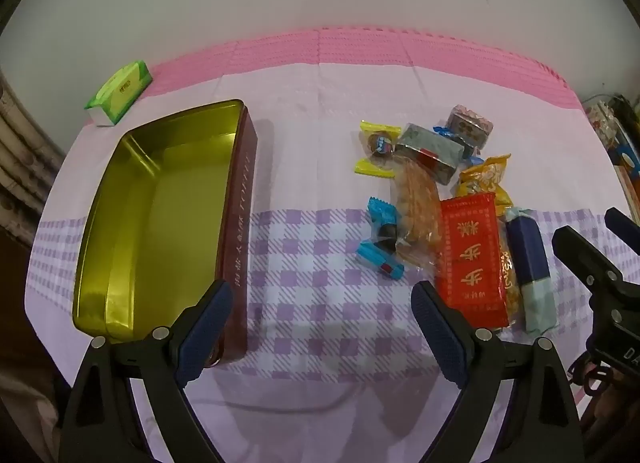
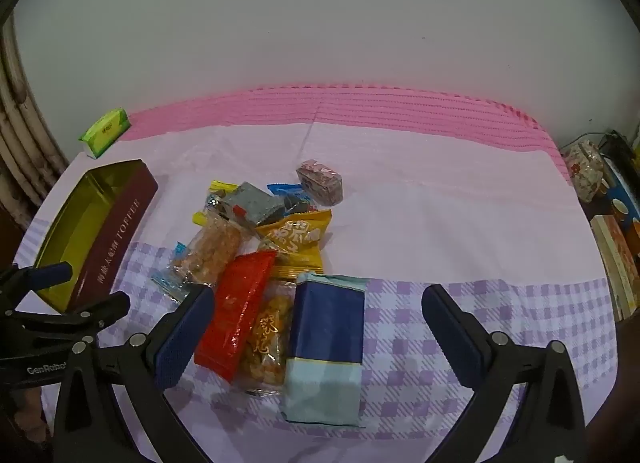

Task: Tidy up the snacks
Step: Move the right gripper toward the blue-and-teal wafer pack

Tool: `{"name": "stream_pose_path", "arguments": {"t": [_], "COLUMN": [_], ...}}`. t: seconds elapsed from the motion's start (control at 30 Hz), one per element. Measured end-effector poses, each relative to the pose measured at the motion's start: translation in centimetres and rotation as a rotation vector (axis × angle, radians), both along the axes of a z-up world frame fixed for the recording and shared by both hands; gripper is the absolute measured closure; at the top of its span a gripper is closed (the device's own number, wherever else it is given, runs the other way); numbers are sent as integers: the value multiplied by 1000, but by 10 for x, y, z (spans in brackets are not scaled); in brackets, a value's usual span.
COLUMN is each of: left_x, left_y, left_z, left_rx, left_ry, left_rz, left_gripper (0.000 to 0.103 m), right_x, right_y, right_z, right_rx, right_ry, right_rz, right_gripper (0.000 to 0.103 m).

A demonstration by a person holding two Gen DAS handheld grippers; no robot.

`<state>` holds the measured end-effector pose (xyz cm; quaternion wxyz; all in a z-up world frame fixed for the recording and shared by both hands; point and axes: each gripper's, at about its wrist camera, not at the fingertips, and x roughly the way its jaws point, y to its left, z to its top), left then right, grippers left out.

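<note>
Both sets of fingers spread wide, gripping nothing: left gripper [image 1: 322,323] beside the open maroon rectangular tin with gold interior [image 1: 160,215], right gripper [image 2: 318,329] over the navy and pale-blue wrapped bar [image 2: 326,347]. Loose pile of wrapped snacks on the lilac checked counter cloth [image 2: 460,223], right of the tin; red foil packet [image 2: 236,311] just beside the bar.

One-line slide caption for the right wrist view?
Open right gripper hovers over blue packet in the snack pile, empty tin at left.
</note>
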<state>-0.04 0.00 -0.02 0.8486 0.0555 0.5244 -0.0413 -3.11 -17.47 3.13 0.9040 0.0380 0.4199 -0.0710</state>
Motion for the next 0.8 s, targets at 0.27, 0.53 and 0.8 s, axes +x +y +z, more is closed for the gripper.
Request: {"name": "stream_pose_path", "arguments": {"t": [0.27, 0.53, 0.8], "left_x": [-1, 0, -1], "left_y": [1, -1, -4], "left_z": [0, -5, -6], "left_rx": [-1, 11, 22], "left_ry": [4, 12, 5], "left_rz": [-1, -15, -34], "left_gripper": [12, 13, 13], "right_x": [0, -1, 1], "right_y": [0, -5, -6], "right_z": [1, -6, -13], "right_rx": [8, 14, 17], "right_ry": [10, 26, 52], "right_rz": [-4, -17, -25], "right_gripper": [0, 1, 6]}}
